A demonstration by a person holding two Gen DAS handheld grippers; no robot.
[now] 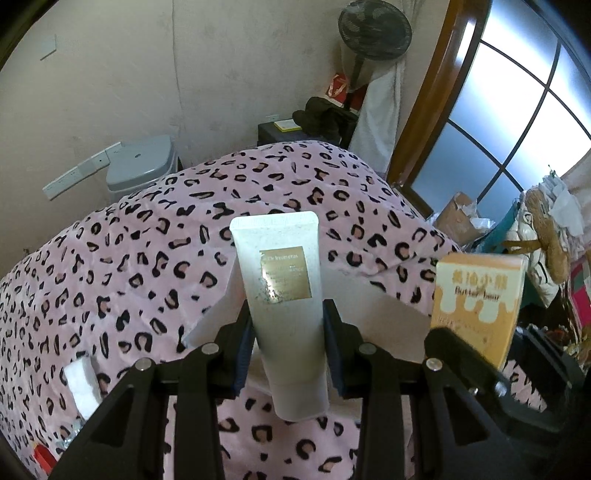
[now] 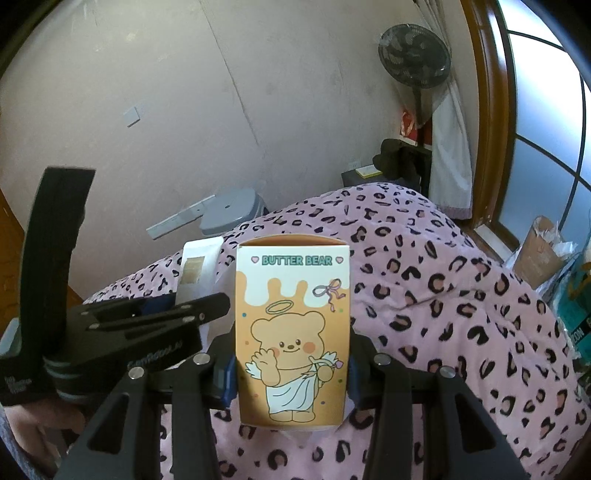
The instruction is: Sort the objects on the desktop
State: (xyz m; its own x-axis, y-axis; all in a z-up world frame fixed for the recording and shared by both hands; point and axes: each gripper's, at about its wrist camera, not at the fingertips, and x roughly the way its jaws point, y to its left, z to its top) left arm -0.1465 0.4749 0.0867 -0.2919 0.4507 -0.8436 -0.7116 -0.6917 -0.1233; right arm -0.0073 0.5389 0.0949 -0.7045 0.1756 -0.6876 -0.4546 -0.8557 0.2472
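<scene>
My left gripper (image 1: 290, 347) is shut on a white cream tube (image 1: 282, 295) with a gold label, held upright above the leopard-print blanket. My right gripper (image 2: 290, 369) is shut on an orange and white Butter Bear box (image 2: 291, 332), held upright. In the left wrist view the box (image 1: 476, 299) and the right gripper (image 1: 480, 365) are at the right, close beside the tube. In the right wrist view the left gripper (image 2: 162, 310) and its tube (image 2: 197, 269) are at the left.
A pink leopard-print blanket (image 1: 147, 266) covers the surface below. A white container (image 1: 373, 314) lies on it behind the tube. A small white item (image 1: 83, 384) lies at the left. A grey bin (image 1: 142, 166), a fan (image 1: 375, 33) and clutter (image 1: 543, 229) stand beyond.
</scene>
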